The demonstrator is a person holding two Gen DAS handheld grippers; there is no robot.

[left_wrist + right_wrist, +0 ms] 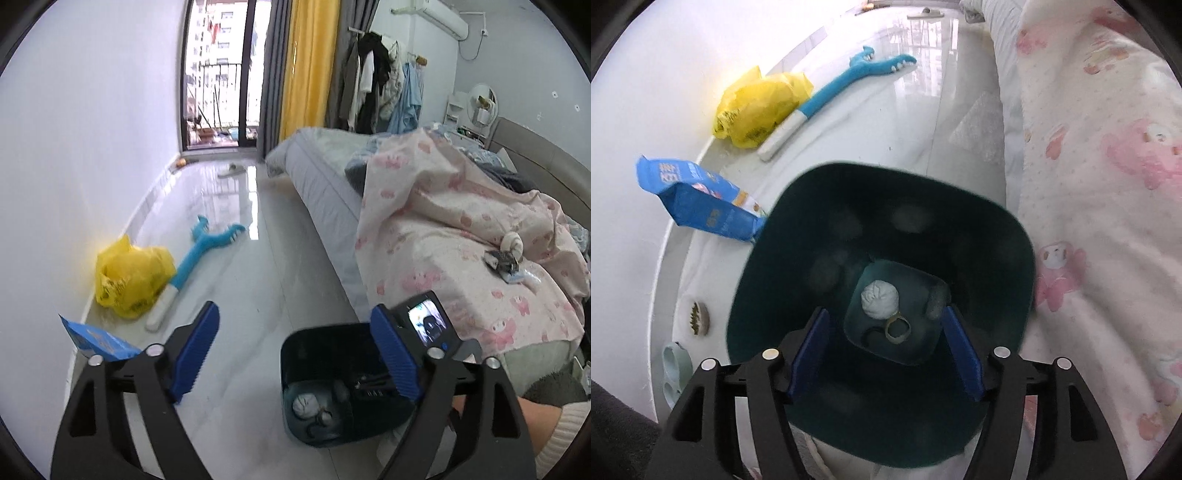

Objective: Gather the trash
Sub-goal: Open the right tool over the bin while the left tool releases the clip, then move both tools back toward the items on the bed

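Right gripper (886, 347) hangs empty-jawed over bin (768, 280), apparently.

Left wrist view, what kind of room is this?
A bedroom in a flat, most likely. There is a bed with a pink patterned quilt, clothes hanging on a rack, and a glass balcony door beside yellow and grey curtains.
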